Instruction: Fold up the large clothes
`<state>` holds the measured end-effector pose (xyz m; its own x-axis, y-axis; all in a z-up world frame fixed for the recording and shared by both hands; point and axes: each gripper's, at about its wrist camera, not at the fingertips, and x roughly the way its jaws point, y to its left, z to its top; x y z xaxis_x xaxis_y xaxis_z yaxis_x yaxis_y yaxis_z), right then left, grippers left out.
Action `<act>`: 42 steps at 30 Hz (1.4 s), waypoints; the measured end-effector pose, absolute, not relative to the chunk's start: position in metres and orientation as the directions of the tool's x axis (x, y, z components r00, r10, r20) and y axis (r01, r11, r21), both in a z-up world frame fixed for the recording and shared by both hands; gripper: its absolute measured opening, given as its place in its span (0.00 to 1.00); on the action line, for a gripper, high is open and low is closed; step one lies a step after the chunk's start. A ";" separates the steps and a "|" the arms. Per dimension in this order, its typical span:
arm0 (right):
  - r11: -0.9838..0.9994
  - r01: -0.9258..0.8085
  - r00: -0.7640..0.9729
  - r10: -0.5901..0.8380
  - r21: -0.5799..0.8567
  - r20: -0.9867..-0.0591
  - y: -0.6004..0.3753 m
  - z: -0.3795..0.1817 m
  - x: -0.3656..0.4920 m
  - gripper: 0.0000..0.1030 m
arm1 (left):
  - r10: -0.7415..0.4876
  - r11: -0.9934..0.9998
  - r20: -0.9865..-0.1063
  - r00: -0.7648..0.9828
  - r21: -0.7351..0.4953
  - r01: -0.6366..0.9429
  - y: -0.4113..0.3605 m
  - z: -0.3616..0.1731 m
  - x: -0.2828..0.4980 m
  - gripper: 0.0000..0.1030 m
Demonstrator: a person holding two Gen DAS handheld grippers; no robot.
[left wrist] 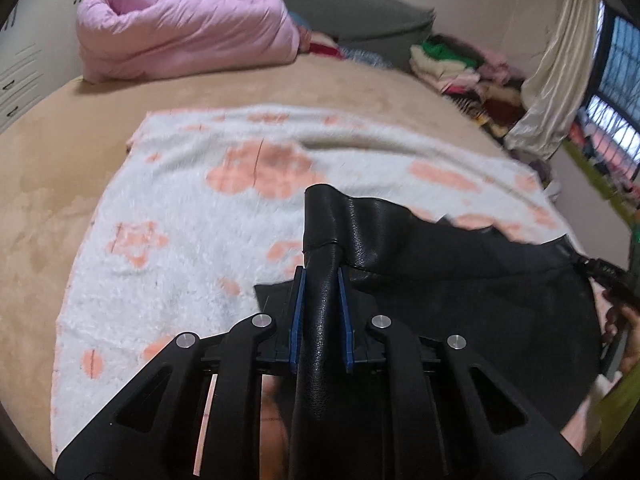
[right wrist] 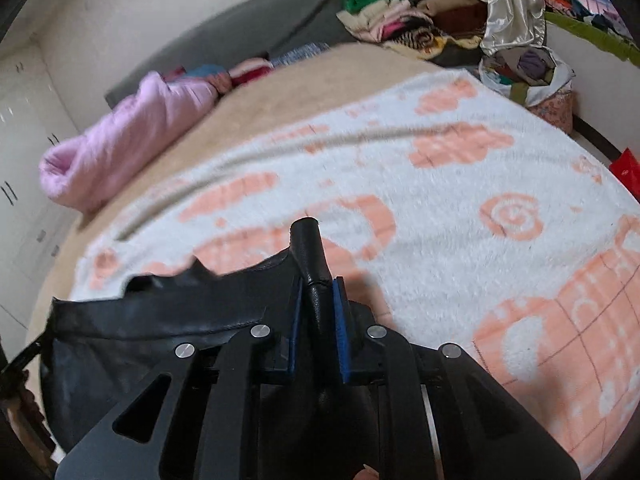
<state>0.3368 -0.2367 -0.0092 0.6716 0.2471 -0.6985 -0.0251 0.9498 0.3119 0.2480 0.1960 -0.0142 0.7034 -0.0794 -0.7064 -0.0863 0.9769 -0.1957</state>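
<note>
- Now both grippers pinch the black leather garment (left wrist: 420, 264): left gripper (left wrist: 322, 280) and right gripper (right wrist: 318, 286) are squeezed tight on its edge.
- Next, I think, lay it flat on the white blanket (left wrist: 168, 208).

Soft daylight from window (left wrist: 616, 92); motion blur across blanket (right wrist: 420, 184); fisheye bending, dark vignette at corners.

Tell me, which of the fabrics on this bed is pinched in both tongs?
The black leathery garment; the white blanket with peach patterns lies flat beneath, and the pink quilt sits rolled far behind.
</note>
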 end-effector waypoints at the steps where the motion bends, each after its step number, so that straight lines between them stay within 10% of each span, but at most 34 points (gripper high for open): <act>1: 0.951 -0.016 0.659 0.241 0.308 -0.712 -0.235 -0.015 0.338 0.14 | -0.072 0.978 -0.721 0.690 -0.187 -0.093 0.196 -0.021 0.251 0.10; 12: 0.956 0.018 0.610 0.223 0.294 -0.761 -0.235 -0.042 0.344 0.21 | -0.020 0.981 -0.761 0.649 -0.141 -0.135 0.194 -0.044 0.257 0.20; 21: 0.970 -0.013 0.633 0.194 0.241 -0.749 -0.228 -0.019 0.319 0.68 | 0.048 0.982 -0.756 0.653 -0.083 -0.168 0.193 -0.027 0.247 0.41; 28: 0.976 -0.058 0.685 0.193 0.212 -0.703 -0.230 -0.002 0.273 0.83 | 0.094 0.984 -0.737 0.669 -0.036 -0.177 0.189 -0.008 0.235 0.65; 42: 0.977 -0.153 0.735 0.215 0.151 -0.643 -0.217 0.017 0.186 0.86 | 0.098 0.989 -0.673 0.733 -0.014 -0.146 0.173 0.026 0.185 0.90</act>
